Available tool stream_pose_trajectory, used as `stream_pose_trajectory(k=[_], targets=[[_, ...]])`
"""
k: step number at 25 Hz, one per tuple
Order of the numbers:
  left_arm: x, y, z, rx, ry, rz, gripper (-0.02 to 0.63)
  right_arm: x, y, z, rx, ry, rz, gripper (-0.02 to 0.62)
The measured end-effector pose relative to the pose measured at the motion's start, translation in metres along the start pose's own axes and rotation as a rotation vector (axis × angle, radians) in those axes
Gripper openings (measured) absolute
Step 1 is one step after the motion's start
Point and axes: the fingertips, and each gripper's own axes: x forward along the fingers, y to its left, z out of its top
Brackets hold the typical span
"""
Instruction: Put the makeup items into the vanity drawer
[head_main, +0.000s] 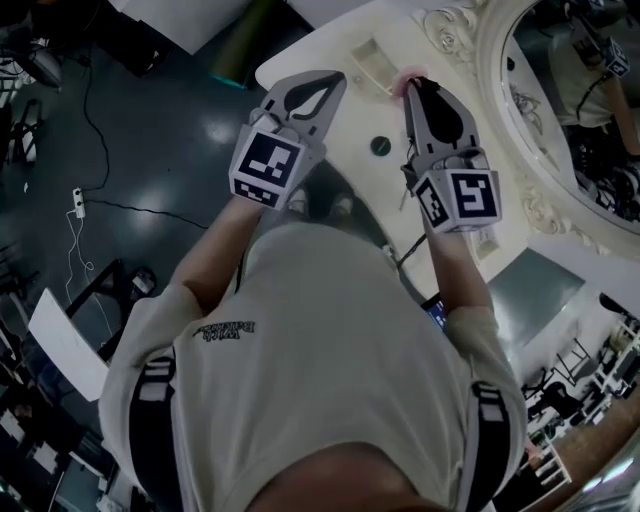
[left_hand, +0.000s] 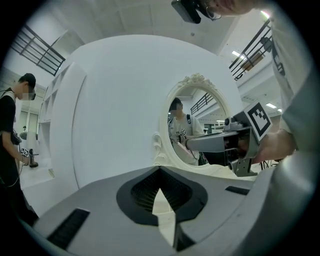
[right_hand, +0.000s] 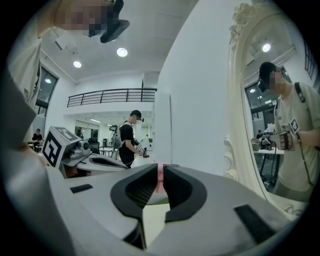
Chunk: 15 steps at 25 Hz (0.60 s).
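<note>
The small pink makeup item (head_main: 409, 88) sits pinched at the very tips of my right gripper (right_hand: 160, 175), out over the white vanity top (head_main: 345, 120) and just beside a shallow cream tray (head_main: 372, 62). So little of it shows that I cannot say what kind of item it is. A dark round piece (head_main: 380, 145) lies on the top between my two grippers, not yet put away. I judge the step in hand is getting the pink item to the drawer, which I cannot make out in any view. I should find the drawer and have it open before I let go. I also want to keep the gripper level and bring the item low inside, since so shallow a hold could slip. The right jaws stand only a sliver apart, pressed on the pink item. My left gripper (left_hand: 160, 171) has its tips meeting with nothing between them, so it is free to work the drawer.
</note>
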Motion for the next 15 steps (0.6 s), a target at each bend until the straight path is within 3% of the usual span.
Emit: stream_pose_trajectory(k=[4, 9, 15], targets=[[0.031, 0.011, -0.023, 0.004, 0.047, -0.01, 0.014, 0.033, -0.018, -0.028, -0.004, 0.071, -0.013, 0.04], [0.065, 0.035, -0.055, -0.132, 0.045, -0.017, 0.013, 0.078, -0.04, -0.074, -0.083, 0.163, -0.042, 0.039], [0.106, 0.054, -0.108, -0.138, 0.13, -0.012, 0.014, 0.12, -0.06, -0.142, -0.046, 0.302, -0.056, 0.04]])
